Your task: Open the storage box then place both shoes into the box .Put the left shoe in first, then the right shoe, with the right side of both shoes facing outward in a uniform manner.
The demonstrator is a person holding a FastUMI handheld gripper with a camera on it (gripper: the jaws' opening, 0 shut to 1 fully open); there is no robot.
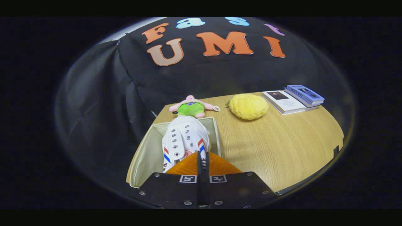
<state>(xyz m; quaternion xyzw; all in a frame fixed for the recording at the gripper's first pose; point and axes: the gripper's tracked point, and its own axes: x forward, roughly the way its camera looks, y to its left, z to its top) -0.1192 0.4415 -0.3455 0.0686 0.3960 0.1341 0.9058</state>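
Note:
A white lace-up shoe (183,138) with red and blue side stripes hangs just ahead of my fingers, toe pointing away from me. It sits over the open beige storage box (143,153), with its toe end near the box's far wall. My gripper (202,161) is shut on the near end of the shoe, the two fingers almost together with a thin strip of the shoe between them. The box stands at the near left corner of the wooden table. The shoe and my fingers hide the box's floor.
Beyond the box lies a pink plush toy in green (191,107). A yellow round plush (248,106) sits mid-table, and two books (284,101) (304,94) lie at the far right. Bare wooden table (282,141) spreads to the right of the box.

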